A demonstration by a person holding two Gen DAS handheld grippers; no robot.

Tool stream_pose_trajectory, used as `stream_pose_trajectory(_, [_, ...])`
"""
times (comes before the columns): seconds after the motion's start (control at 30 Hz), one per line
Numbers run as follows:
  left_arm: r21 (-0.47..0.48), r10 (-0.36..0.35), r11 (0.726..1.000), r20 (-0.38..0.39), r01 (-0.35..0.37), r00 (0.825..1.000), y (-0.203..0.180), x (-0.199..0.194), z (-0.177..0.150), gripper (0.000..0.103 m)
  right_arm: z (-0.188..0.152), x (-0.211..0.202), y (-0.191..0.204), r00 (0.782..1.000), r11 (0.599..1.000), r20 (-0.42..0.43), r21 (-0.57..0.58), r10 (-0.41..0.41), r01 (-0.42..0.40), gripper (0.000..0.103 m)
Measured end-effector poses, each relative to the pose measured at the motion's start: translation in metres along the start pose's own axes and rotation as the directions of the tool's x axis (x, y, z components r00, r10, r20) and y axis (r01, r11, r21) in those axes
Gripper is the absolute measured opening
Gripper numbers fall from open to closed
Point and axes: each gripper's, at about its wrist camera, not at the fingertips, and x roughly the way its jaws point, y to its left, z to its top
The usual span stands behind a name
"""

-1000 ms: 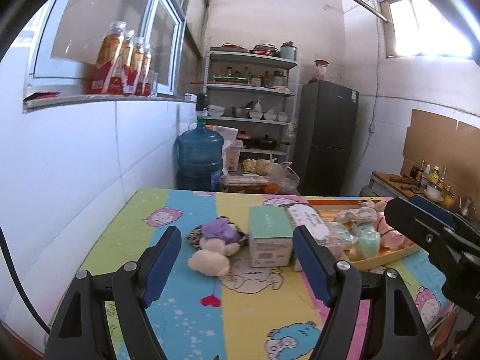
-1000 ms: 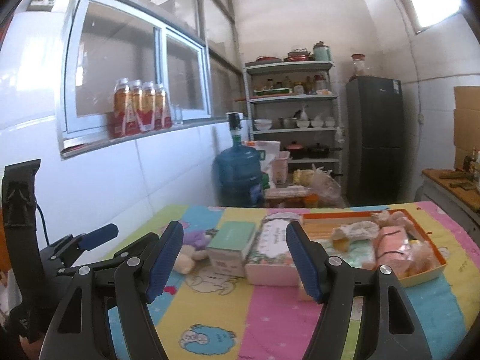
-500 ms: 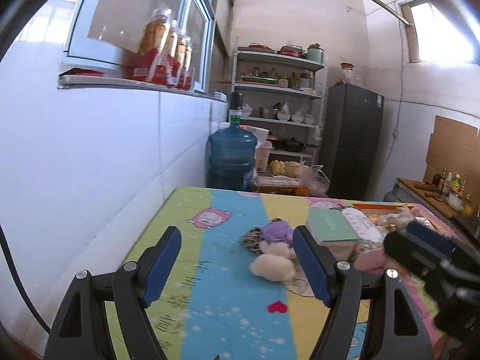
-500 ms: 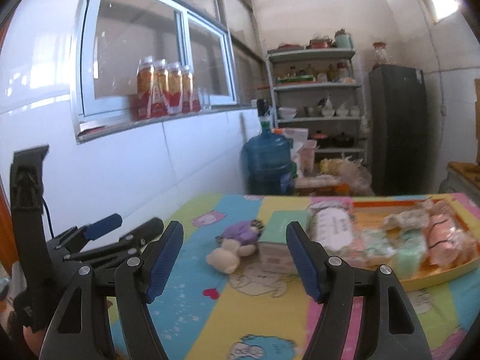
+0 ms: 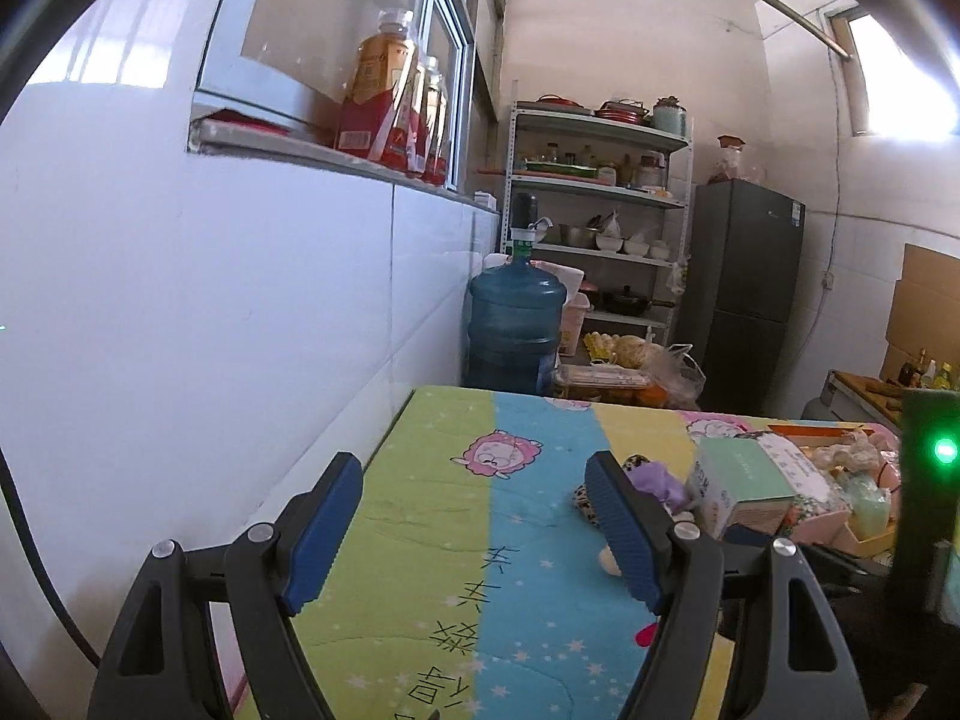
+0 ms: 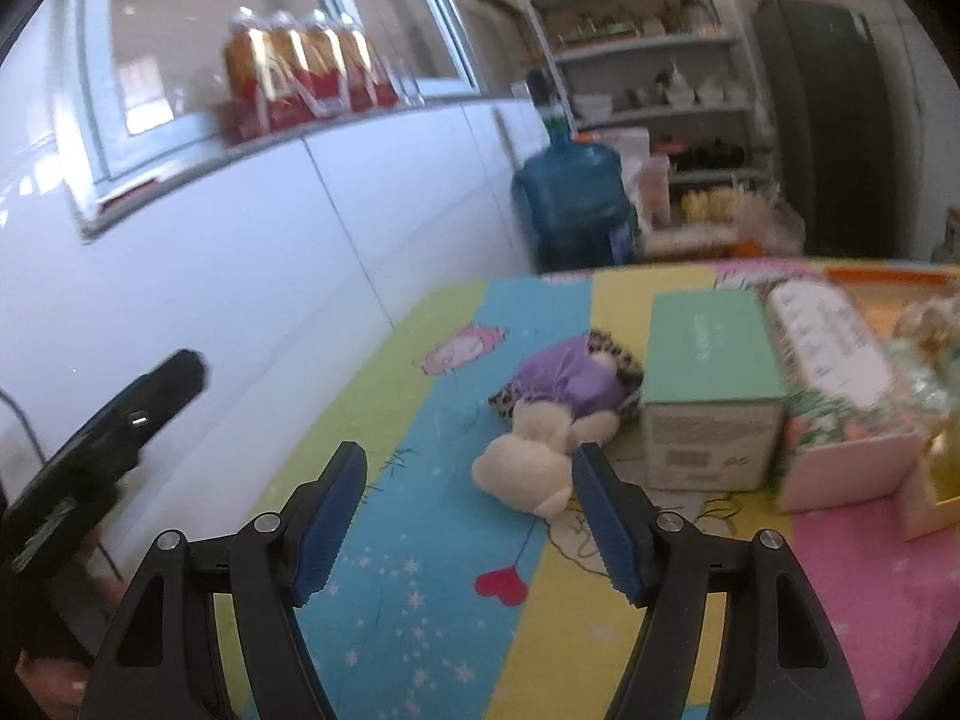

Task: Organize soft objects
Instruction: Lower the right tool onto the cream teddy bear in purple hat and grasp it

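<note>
A home kitchen, lived-in and a bit crowded. A metal shelf rack (image 5: 600,222) is standing against the back wall, holding pots, bowls and jars, with a dark fridge (image 5: 744,294) sitting just beside it. A big blue water jug (image 5: 515,324) with a pump on top is resting on the floor near the tiled wall. Bottles of orange drink (image 5: 384,102) are lining the window ledge. At the far right, sauce bottles (image 5: 930,366) are crowding a wooden counter. A cartoon-print cloth (image 5: 480,540) is covering the surface.
</note>
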Motion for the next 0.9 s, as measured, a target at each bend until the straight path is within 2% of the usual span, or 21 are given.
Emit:
stream_pose_trajectory(0.3, [-0.006, -0.018, 1.000, -0.027, 0.018, 0.999, 0.005, 0.018, -0.003, 0.076, 0.005, 0.046, -0.011, 0.992, 0.994, -0.100, 0.066, -0.083, 0.090, 0.073])
stream_pose_trajectory(0.5, [-0.005, -0.033, 0.999, -0.048, 0.033, 0.998, 0.009, 0.029, -0.006, 0.076, 0.009, 0.066, -0.016, 0.985, 0.992, -0.139, 0.067, -0.100, 0.110, 0.073])
stream_pose_trajectory(0.57, [-0.001, -0.038, 0.999, -0.055, 0.038, 0.998, 0.010, 0.034, -0.006, 0.076, 0.009, 0.072, -0.017, 0.982, 0.992, -0.159, 0.058, -0.104, 0.114, 0.060])
stream_pose_trajectory(0.6, [0.000, -0.039, 0.999, -0.058, 0.039, 0.998, 0.010, 0.035, -0.006, 0.076, 0.008, 0.073, -0.018, 0.980, 0.991, -0.166, 0.056, -0.109, 0.120, 0.041])
stream_pose_trajectory(0.8, [0.003, -0.053, 0.999, -0.078, 0.053, 0.996, 0.006, 0.045, -0.007, 0.076, 0.007, 0.065, -0.017, 0.984, 0.995, -0.155, 0.038, -0.085, 0.092, 0.042])
stream_pose_trajectory(0.9, [0.008, -0.070, 0.997, -0.093, 0.071, 0.993, 0.002, 0.049, -0.006, 0.076, 0.008, 0.041, -0.010, 0.991, 0.997, -0.104, 0.005, -0.079, 0.080, 0.042])
